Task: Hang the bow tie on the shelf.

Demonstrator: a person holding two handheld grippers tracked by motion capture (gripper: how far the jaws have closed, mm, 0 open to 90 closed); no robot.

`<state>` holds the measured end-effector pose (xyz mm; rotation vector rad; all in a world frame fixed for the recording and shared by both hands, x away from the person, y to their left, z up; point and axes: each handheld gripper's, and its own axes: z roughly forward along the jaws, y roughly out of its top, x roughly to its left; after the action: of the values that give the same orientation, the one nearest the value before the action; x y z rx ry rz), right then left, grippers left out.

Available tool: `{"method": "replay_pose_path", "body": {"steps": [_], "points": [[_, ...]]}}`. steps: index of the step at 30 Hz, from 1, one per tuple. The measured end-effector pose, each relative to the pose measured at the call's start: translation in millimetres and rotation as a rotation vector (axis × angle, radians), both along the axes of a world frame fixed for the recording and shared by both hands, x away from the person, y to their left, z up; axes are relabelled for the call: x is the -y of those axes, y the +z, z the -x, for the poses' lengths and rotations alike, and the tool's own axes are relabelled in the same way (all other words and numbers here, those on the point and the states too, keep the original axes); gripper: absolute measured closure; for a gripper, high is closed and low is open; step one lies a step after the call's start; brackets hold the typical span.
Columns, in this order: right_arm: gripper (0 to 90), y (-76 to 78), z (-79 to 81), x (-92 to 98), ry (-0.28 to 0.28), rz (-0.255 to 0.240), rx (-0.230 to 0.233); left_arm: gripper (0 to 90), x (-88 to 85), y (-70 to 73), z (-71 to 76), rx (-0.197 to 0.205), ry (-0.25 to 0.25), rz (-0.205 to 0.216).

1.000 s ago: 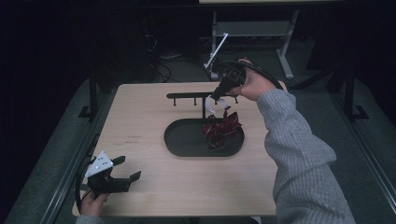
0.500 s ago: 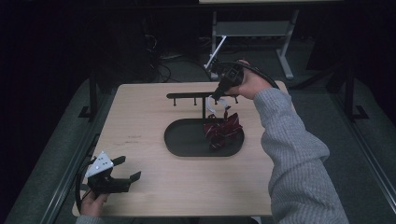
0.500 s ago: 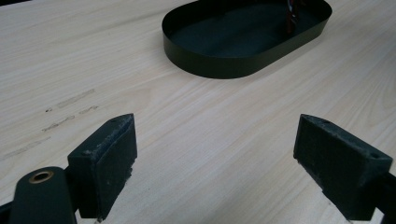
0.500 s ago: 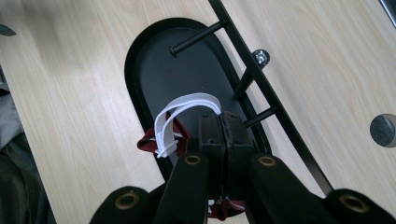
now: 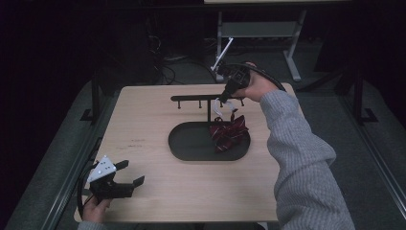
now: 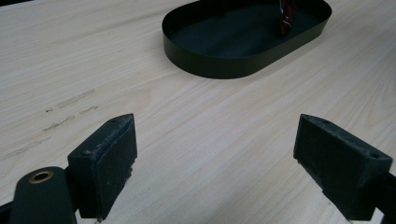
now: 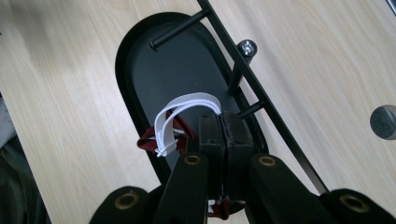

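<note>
Overhead plus two close gripper cameras

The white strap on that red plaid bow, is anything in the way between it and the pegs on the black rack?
Nothing visible blocks it. The right tongs are shut on the white strap, right beside a peg of the black rack. The red plaid bow hangs below over the black tray.

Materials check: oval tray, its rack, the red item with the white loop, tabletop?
Oval tray: thin sheet metal by the look, matte black, sharp rim. Rack: slim black rods, likely painted metal. Red item: soft fabric, dark red with pale stripes, crumpled. White loop: flat elastic or ribbon, pinched by the right gripper. Tabletop: pale wood grain, probably laminate.
</note>
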<state>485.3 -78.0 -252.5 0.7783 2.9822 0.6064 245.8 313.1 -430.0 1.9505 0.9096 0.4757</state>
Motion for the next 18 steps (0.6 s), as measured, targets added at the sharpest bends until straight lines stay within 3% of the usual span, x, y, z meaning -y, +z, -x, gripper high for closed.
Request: {"method": "replay_pose_path", "body": {"steps": [18], "points": [[87.4, -7.2, -7.6, 7.2, -0.043, 0.014, 0.001, 13.1, 0.2, 0.0, 0.0, 0.001, -0.002, -0.001]]}}
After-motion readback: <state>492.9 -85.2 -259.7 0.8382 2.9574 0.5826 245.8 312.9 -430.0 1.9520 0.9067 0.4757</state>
